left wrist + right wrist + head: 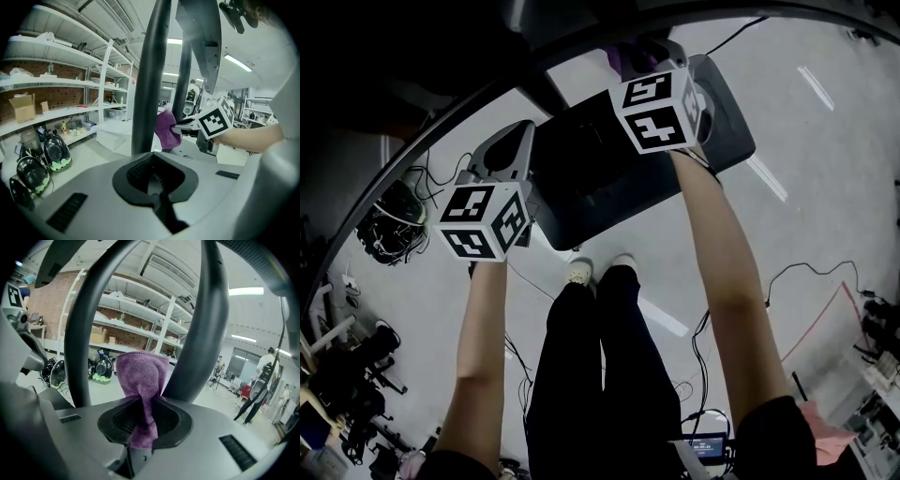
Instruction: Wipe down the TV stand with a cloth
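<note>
Fuzzy purple cloth (pixel 140 380), bunched, pinched in right gripper (pixel 143 425) beside dark TV stand pole (pixel 149 75); left gripper (pixel 157 180) narrow, empty.

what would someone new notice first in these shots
The purple cloth stands out most, pinched in the right claw and held up between the two dark posts of the TV stand. In the head view, black-and-white marker cubes ride on the left claw and right claw above the stand's dark base.
</note>
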